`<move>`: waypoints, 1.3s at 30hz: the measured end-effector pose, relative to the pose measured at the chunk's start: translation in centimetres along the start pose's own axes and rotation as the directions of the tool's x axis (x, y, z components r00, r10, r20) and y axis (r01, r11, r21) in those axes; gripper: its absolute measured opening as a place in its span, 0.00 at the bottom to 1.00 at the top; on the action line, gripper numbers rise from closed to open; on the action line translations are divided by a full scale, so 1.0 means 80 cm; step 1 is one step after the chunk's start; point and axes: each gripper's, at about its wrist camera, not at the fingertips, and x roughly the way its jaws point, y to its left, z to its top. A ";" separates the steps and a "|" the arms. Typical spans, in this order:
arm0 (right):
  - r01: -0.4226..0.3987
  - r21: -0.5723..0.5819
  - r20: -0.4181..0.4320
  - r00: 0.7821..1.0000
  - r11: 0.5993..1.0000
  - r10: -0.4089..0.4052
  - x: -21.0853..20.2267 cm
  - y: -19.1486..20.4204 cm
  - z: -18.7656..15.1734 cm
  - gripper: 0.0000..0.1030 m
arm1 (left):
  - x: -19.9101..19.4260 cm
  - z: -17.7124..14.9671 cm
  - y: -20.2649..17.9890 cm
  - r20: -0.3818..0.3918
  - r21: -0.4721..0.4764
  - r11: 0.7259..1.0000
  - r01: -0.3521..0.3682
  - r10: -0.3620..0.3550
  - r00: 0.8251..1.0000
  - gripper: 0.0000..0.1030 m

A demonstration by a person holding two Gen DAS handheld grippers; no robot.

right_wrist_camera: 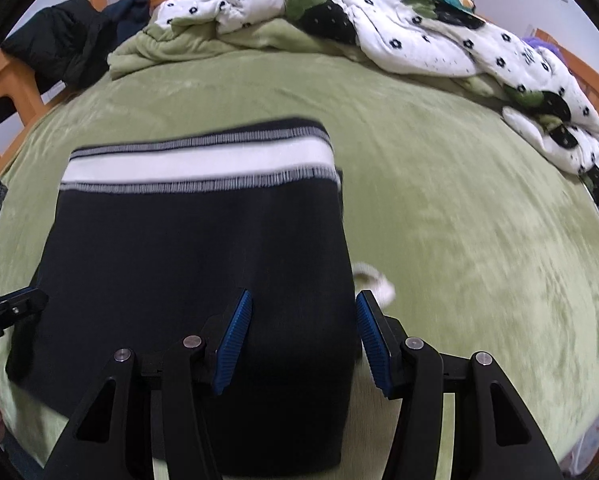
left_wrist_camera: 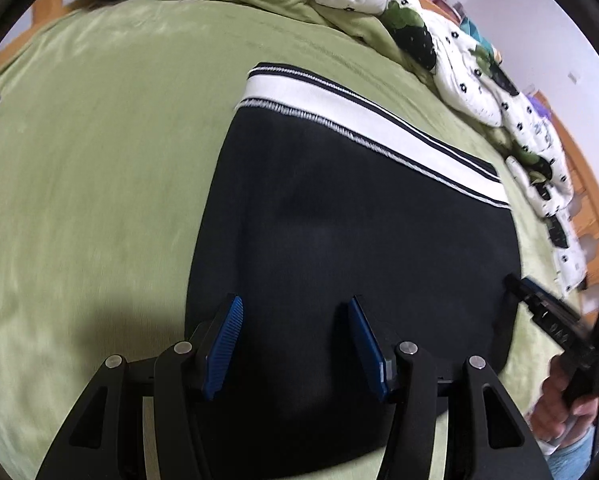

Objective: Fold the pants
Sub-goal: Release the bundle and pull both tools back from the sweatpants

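- Two tools hover over the near edge of the folded black pants [left_wrist_camera: 351, 240], which lie flat on the green bed sheet [left_wrist_camera: 99, 160] as a compact block.
- Left tool [left_wrist_camera: 295, 340]: blue pads spread apart, nothing between them, black cloth directly beneath and ahead.
- Right tool [right_wrist_camera: 304, 336]: pads likewise apart and empty, straddling the pants' right edge, one pad over cloth and the other over sheet.
- White striped waistband [left_wrist_camera: 363, 124] sits at the far end from both tools; the block's long axis looks to run from the tools toward it, though fisheye distortion makes that uncertain.
- A small white piece [right_wrist_camera: 373, 276], possibly a drawstring end, pokes out beside the right edge.
- Crumpled flower-print quilt [right_wrist_camera: 419, 40] lies well apart at the bed's far side.
- Folding looks nearly finished; any last fold would likely lift the near edge toward the waistband, both tools about equally close.
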 end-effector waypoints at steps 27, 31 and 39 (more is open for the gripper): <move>0.008 -0.005 -0.113 0.994 1.000 -0.009 -0.009 0.014 -0.058 0.52 | -0.035 -0.063 -0.006 -0.039 0.088 0.993 -0.078 0.082 0.996 0.54; 0.014 -0.010 -0.094 0.995 1.000 -0.015 -0.015 0.017 -0.054 0.52 | -0.034 -0.060 -0.004 -0.042 0.088 0.993 -0.077 0.081 0.996 0.56; 0.014 0.027 -0.091 0.996 1.000 -0.012 -0.023 0.011 -0.051 0.52 | -0.034 -0.059 -0.004 -0.049 0.084 0.994 -0.068 0.072 0.996 0.56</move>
